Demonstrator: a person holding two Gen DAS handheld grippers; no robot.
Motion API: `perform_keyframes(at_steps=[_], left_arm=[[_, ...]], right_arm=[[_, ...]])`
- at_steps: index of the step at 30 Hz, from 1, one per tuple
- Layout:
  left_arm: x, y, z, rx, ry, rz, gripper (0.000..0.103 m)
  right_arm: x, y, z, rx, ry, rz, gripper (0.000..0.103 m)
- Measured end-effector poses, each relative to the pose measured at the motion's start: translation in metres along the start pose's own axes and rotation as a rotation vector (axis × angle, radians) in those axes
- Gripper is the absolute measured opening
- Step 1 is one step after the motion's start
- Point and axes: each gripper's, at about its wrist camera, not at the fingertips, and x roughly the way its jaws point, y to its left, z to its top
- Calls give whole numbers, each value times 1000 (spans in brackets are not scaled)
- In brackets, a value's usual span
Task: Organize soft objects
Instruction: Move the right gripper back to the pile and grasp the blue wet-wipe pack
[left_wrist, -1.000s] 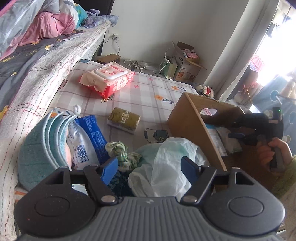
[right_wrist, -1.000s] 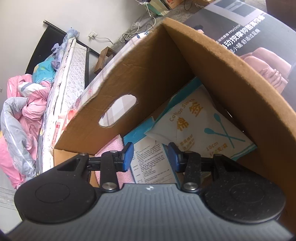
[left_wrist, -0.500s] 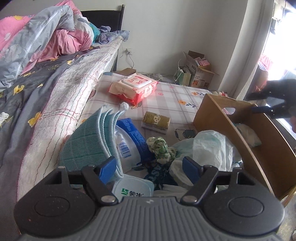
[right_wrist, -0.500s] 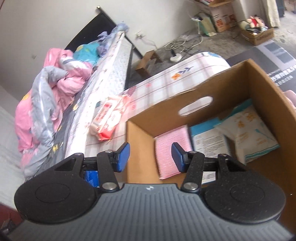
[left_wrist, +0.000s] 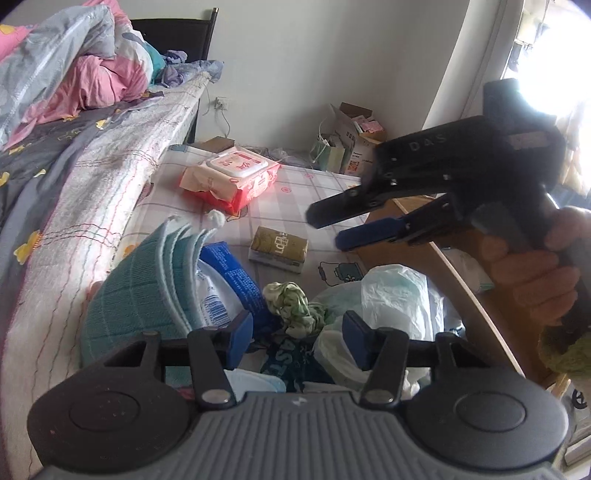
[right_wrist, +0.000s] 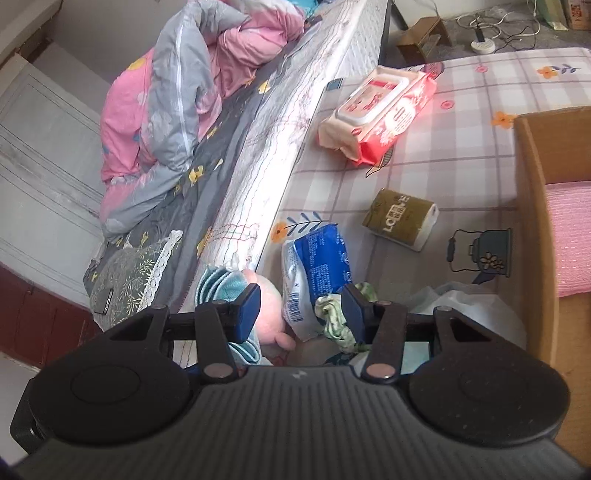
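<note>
A pile of soft things lies on the checked mat (left_wrist: 295, 192). It holds stacked teal cloths (left_wrist: 147, 280), a blue-white packet (left_wrist: 229, 280), a crumpled green-white cloth (left_wrist: 291, 306) and a white plastic bag (left_wrist: 395, 295). My left gripper (left_wrist: 297, 338) hovers just over the pile; its jaws are closing around the green-white cloth but the pads do not press it. My right gripper (right_wrist: 300, 312) stands open and empty above the packet (right_wrist: 317, 266) and the cloth (right_wrist: 332, 314). In the left wrist view, a hand holds the right gripper (left_wrist: 332, 227) over the cardboard box (left_wrist: 443, 258).
A red wet-wipes pack (left_wrist: 232, 177) and an olive tissue pack (left_wrist: 279, 249) lie farther out on the mat. The box (right_wrist: 532, 221) holds a pink cloth (right_wrist: 572, 240). A bed (left_wrist: 92, 166) with quilts runs along the left. Cartons (left_wrist: 354, 144) stand by the far wall.
My right gripper has come up out of the cardboard box and swung left over the pile. The left gripper's jaws have narrowed, and it has shifted a little.
</note>
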Motion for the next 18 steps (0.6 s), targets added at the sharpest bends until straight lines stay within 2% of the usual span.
perform_keyframes(at_steps=[1,4,7,11,14,18], left_arm=[[8,2,4,0,13,1,54],[36,13,12,-14,63,70,52],[55,28,17,-54,101,108,52],[73,41,22,-78,148,111,55],[81,40,30,-62,154,111,65],[91,38,39,-58,169,127,68]], right_arm=[[11,1,6,10,22,4,46],[41,1,18,18,79,0,46],[71,2,30,-1,125,-30,46],[103,-5,43,-20,166,-88,47],[126,-14,51,-11,199,-119,47],[152,-23,56,9,254,-106,47]])
